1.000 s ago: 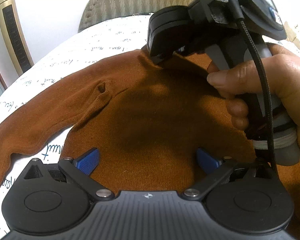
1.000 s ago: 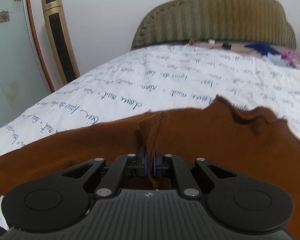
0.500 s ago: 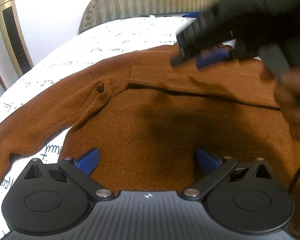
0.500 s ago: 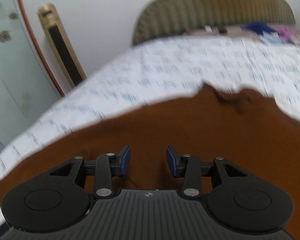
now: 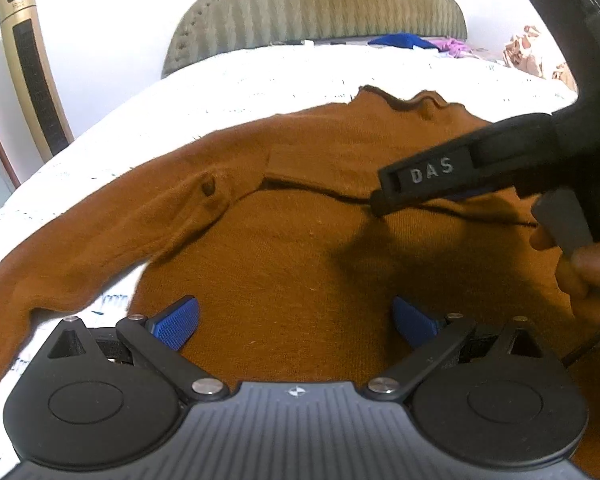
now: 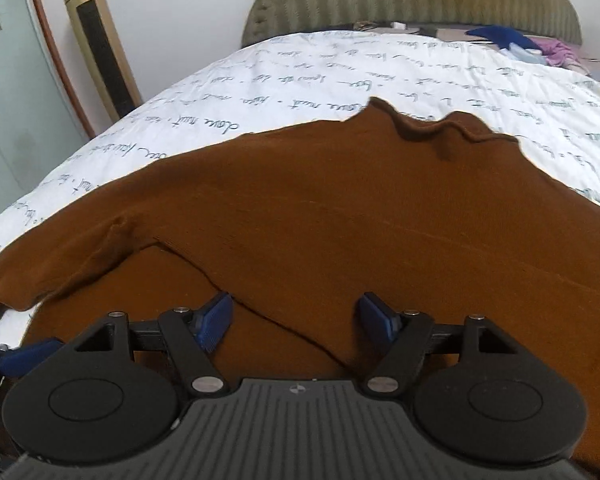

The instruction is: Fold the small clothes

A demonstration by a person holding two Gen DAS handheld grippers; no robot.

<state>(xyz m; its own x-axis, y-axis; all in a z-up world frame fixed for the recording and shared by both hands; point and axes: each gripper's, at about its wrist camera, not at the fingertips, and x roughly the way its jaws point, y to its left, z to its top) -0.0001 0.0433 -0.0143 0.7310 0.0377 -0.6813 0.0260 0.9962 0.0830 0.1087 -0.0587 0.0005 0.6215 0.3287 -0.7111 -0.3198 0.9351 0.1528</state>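
Right jaws: your right gripper (image 6: 296,318) had a pinch of sweater cloth clamped a second ago; now the jaws are opening, and nothing is pressed between the blue pads (image 6: 214,322)
Between the right jaws: only flat brown sweater (image 6: 320,208) lying below, with the dark edge of the folded flap running slantwise under the gap, from the left pad toward the base of the right one
What changed: the raised tuft of knit that stood up between the closed pads is gone; the cloth it held now lies flat as a layer over the body of the sweater, so the fold looks set down and released
Left jaws: your left gripper (image 5: 296,320) is spread wide and holds nothing; it hovers over the lower body of the sweater, much as it did a second ago
Ahead of the left jaws: the right gripper's black finger (image 5: 428,184) sits over the fold edge, with your hand (image 5: 588,268) on its handle to the right
Beyond both jaws: the wavy neck edge (image 6: 432,124) lies farthest ahead; one sleeve (image 5: 100,236) stretches out to the left of the jaws, not yet folded in
Under it all: the white sheet with writing (image 6: 300,76)
Meaning for the task: one fold seems done; the loose left sleeve looks like the likely next grasp, and your left jaws are already open near it
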